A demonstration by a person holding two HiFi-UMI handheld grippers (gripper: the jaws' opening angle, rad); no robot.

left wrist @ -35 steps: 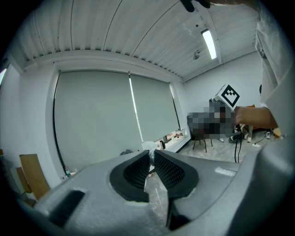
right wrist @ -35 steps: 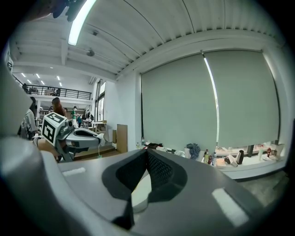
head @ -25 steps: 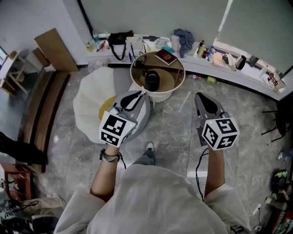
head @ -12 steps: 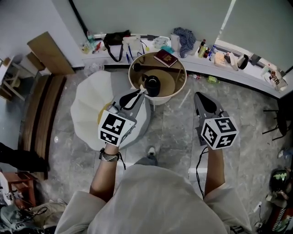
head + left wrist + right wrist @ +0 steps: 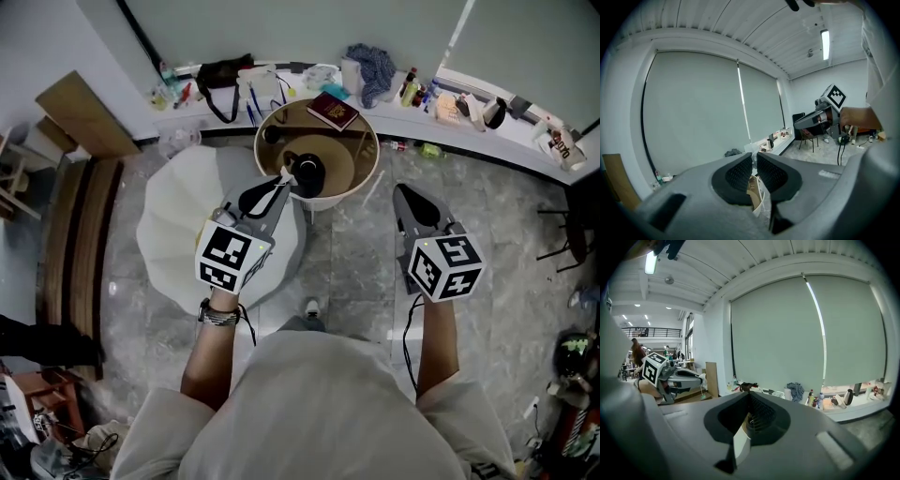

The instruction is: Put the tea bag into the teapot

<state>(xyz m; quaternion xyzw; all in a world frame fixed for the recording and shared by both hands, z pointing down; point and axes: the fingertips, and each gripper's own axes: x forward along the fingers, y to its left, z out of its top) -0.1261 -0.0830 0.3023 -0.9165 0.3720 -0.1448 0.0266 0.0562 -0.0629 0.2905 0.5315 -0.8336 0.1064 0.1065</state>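
A black teapot (image 5: 307,174) stands on a round wooden table (image 5: 361,167) ahead of me. My left gripper (image 5: 281,180) hovers at the table's near left rim, its tips just left of the teapot. In the left gripper view the left gripper (image 5: 754,157) is shut on a tan and white tea bag (image 5: 754,193) that hangs back behind the pads. My right gripper (image 5: 401,194) hangs over the floor to the right of the table. In the right gripper view the right gripper (image 5: 750,397) is shut, with a white paper strip (image 5: 740,444) caught between its pads.
A red book (image 5: 333,111) lies on the far side of the table. A white round seat (image 5: 178,220) stands to the left, under my left gripper. A cluttered ledge (image 5: 487,117) with bottles, a bag and a kettle runs along the back wall. Wooden boards (image 5: 80,112) lean at far left.
My left gripper has crept forward to the table's rim, closer to the teapot. The right gripper has hardly moved. Both stay shut.
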